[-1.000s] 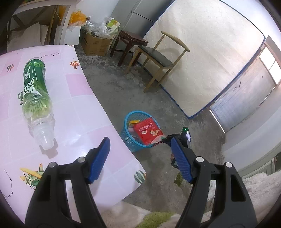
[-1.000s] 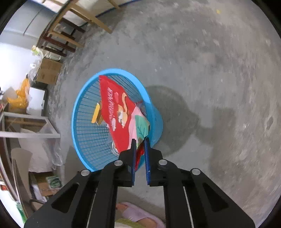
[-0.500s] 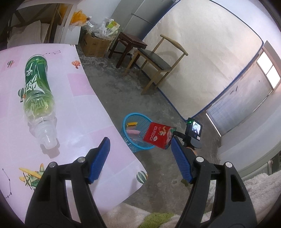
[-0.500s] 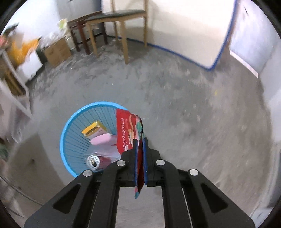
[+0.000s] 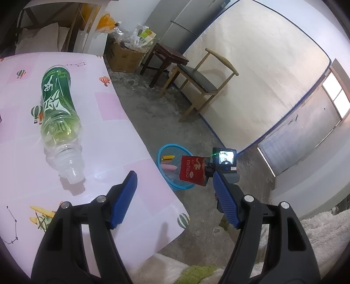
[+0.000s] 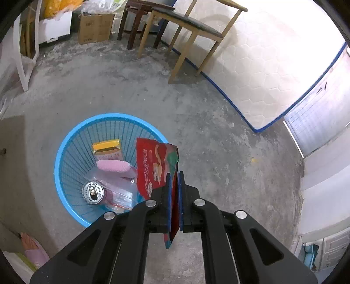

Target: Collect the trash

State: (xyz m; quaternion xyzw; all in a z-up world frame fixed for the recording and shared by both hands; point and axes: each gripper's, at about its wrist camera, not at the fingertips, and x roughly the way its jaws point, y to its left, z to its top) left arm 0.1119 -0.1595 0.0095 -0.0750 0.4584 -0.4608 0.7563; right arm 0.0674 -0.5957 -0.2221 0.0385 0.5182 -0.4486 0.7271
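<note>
A green-labelled plastic bottle [image 5: 58, 113] lies uncapped on the pink patterned table [image 5: 122, 139]. My left gripper [image 5: 174, 177] hovers open over the table's near corner, short of the bottle, with nothing between its fingers. On the floor beyond the table stands a blue mesh basket [image 6: 65, 144] holding a can [image 6: 93, 192], a yellow packet [image 6: 107, 149] and a pink item [image 6: 114, 167]. My right gripper [image 6: 174, 174] is shut on a red snack bag [image 6: 153, 168], which hangs above the basket's right rim. The left wrist view shows the same bag [image 5: 193, 170] held over the basket [image 5: 166, 150].
A wooden chair [image 6: 192, 19] and a dark stool [image 6: 135, 13] stand by a white mattress [image 6: 262, 65] leaning on the wall. A cardboard box [image 6: 94, 28] sits at the back. A foot in a pink slipper [image 6: 32, 249] is near the basket.
My right gripper has risen and rolled with the red bag, lifting it from lying across the basket to hanging over its right rim. The left gripper has stayed put.
</note>
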